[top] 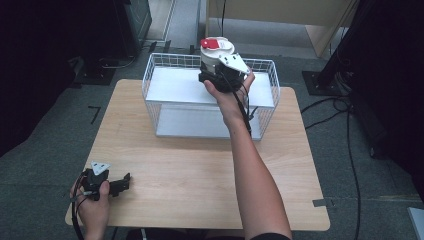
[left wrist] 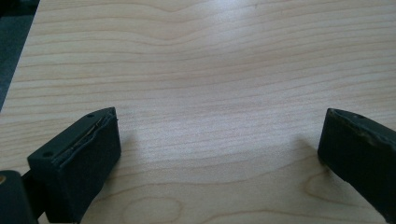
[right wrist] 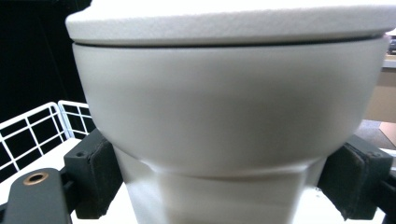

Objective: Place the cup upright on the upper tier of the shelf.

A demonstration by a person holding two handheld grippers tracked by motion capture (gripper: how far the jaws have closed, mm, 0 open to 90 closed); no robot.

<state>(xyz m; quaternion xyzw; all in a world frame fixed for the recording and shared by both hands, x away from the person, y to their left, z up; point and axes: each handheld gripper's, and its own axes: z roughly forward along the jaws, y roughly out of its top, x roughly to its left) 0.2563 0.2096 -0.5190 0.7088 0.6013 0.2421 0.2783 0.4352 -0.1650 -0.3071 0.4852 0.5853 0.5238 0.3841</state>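
A white container with a red patch on its lid [top: 216, 47] is held over the upper shelf of a white wire rack [top: 167, 82]. My right gripper [top: 216, 75] is shut on the container's lower, narrower part. In the right gripper view the container's pale body [right wrist: 224, 112] looms close, both black pads pressed against its sides. My left gripper [top: 119, 185] rests low at the table's front left corner. It stands open, and bare wood shows between its two black fingertips [left wrist: 81, 154].
The light wooden table [top: 200, 185] carries the wire rack along its far edge. The rack has an upper shelf and a lower white shelf [top: 192, 125]. Cables [top: 345, 105] trail over the grey floor at the right. Dark equipment stands at the far left.
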